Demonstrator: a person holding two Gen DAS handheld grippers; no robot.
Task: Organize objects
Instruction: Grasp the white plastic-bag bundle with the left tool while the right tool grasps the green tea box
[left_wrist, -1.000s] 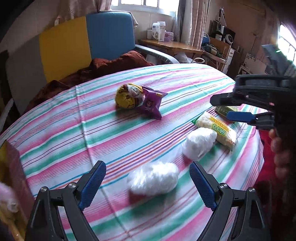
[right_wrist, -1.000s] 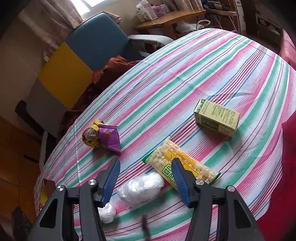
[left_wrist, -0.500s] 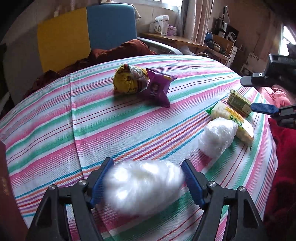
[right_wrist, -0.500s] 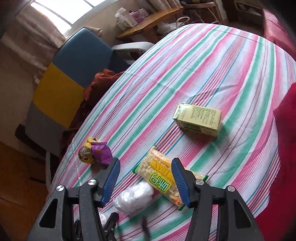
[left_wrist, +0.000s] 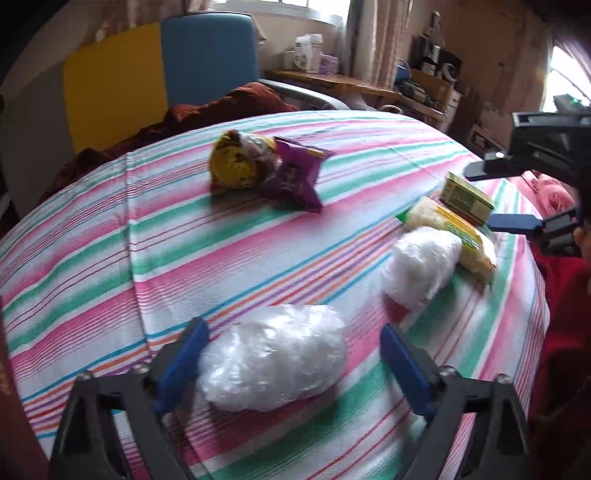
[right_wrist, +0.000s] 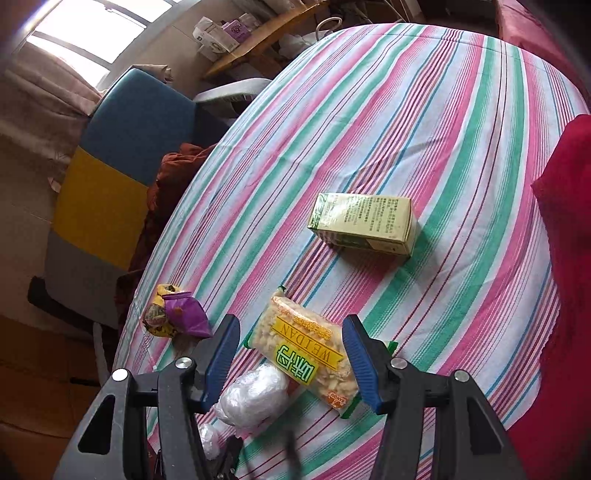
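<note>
Crinkled white plastic first: the near plastic bundle (left_wrist: 273, 356) lies on the striped tablecloth (left_wrist: 110, 236) between the blue pads of the left gripper (left_wrist: 291, 363). Wide open, holding nothing; left pad (left_wrist: 181, 363) just beside the bundle, perhaps touching, right pad apart from it. Probably the step in hand: the grasp of this bundle, not yet closed. Next move calls for a gentle closing on a soft, slippery wrap that will likely squash and may slide, then a lift to wherever the things are gathered; that place not visible.

Further back, a yellow and purple snack packet (left_wrist: 266, 168). To the right, a second plastic bundle (left_wrist: 419, 267) touching the yellow peanut bag (left_wrist: 452, 232), and behind it a green carton (left_wrist: 467, 197).

At the far right, the right gripper (right_wrist: 290, 360), also wide open and empty, above the table with the peanut bag (right_wrist: 306, 354) framed between its pads; contact not evident. Green carton (right_wrist: 364, 223) well apart from it.

Compared with one second ago: left gripper lower and closer, the bundle now between the pads instead of ahead of them, and no more motion blur as at half a second ago. Right gripper shifted from the second bundle toward the peanut bag.
</note>
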